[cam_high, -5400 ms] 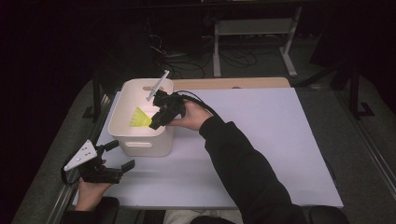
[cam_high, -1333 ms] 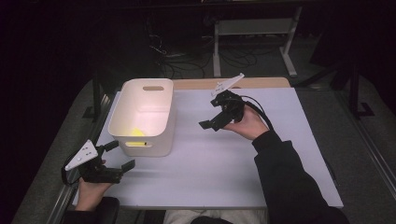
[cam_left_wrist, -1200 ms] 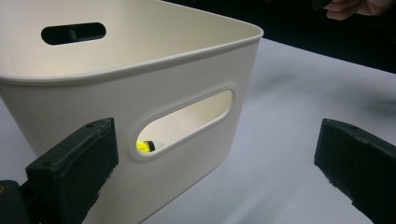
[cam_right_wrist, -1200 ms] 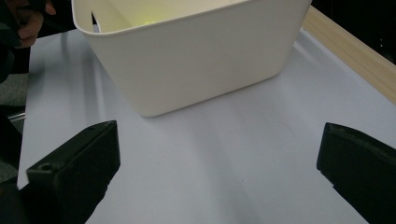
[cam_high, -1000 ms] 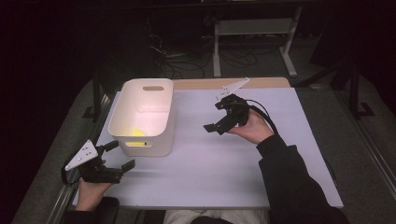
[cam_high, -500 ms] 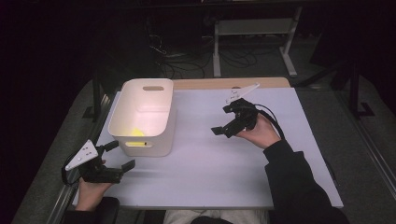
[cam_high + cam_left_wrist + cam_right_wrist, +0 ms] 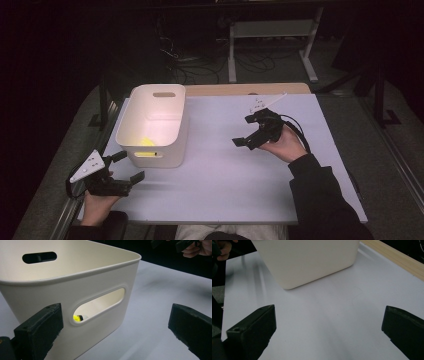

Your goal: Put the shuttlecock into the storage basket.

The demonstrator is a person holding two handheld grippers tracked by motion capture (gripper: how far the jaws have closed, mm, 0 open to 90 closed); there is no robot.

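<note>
A white plastic bin (image 7: 156,125) with handle slots stands on the left half of the white table mat (image 7: 225,170). A yellow object (image 7: 146,142) lies on its floor; through the near slot it shows as yellow object (image 7: 78,318). My left gripper (image 7: 125,167) rests at the table's front left corner, open and empty, its jaws facing the white bin (image 7: 75,290). My right gripper (image 7: 242,132) hovers over the mat right of centre, open and empty, pointing toward the white bin (image 7: 307,262).
A wooden strip (image 7: 245,89) edges the table's far side. Beyond it, on a dark floor, stand a metal frame (image 7: 270,45) and loose cables (image 7: 200,65). Dark grey surrounds flank the mat on both sides.
My right gripper pulled out of the bin after leaving the yellow object there, then drifted right and toward me across the mat. The left gripper has stayed still.
</note>
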